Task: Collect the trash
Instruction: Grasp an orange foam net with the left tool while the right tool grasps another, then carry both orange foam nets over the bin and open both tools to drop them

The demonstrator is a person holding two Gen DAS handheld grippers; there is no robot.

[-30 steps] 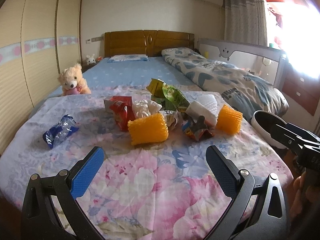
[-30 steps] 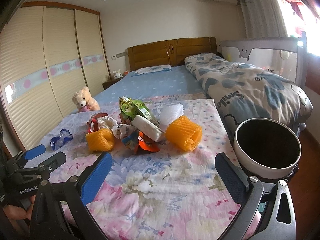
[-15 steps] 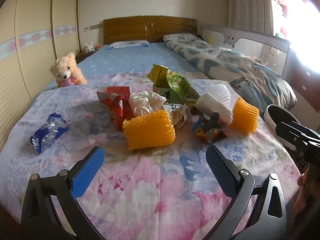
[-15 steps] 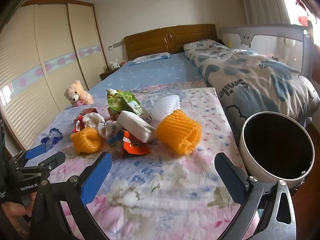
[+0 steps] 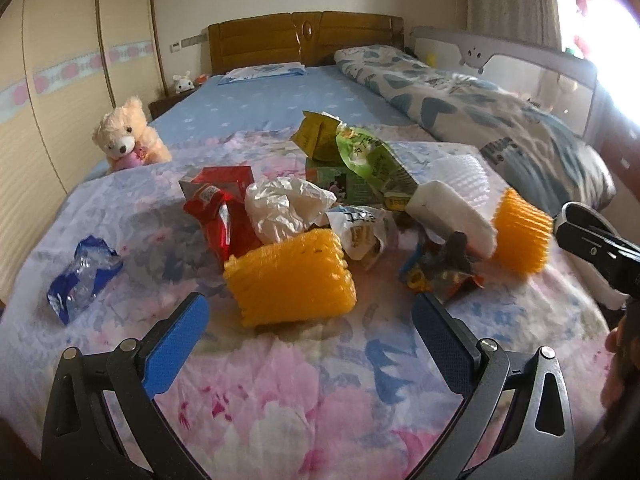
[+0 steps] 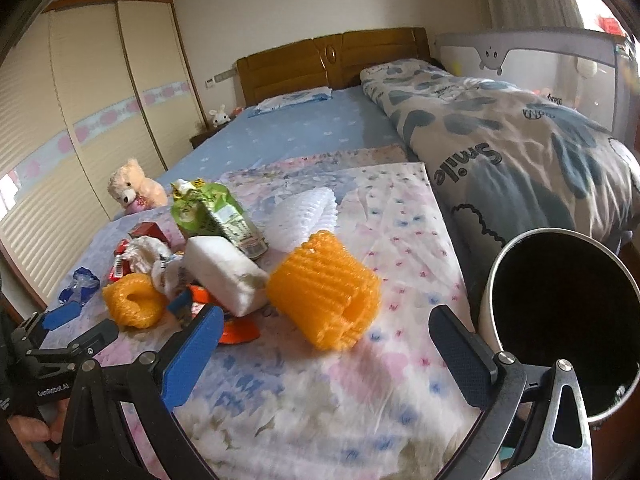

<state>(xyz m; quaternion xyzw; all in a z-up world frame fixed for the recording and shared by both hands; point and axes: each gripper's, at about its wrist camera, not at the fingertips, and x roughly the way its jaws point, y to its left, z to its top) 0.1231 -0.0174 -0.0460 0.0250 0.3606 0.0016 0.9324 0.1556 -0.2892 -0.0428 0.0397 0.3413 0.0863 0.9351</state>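
Trash is heaped on the floral sheet. In the left wrist view my left gripper (image 5: 308, 320) is open just short of an orange foam net (image 5: 290, 282); behind it lie a red wrapper (image 5: 218, 212), a crumpled white bag (image 5: 284, 206), a green packet (image 5: 360, 156) and a white block (image 5: 448, 212). A blue wrapper (image 5: 80, 280) lies apart at the left. In the right wrist view my right gripper (image 6: 324, 328) is open close to a second orange foam net (image 6: 324, 300). The white trash bin (image 6: 560, 344) with a dark inside stands off the bed's right edge.
A teddy bear (image 5: 126, 138) sits at the bed's left side. A folded patterned quilt (image 6: 500, 152) lies along the right, beside a grey bed rail (image 6: 532, 52). The wooden headboard (image 5: 304, 44) and sliding wardrobe doors (image 6: 100, 120) lie beyond. Someone's hand (image 6: 32, 436) holds the other gripper.
Both grippers have moved forward toward the trash pile, so the orange foam nets look larger and nearer. Jaws on both stay open.
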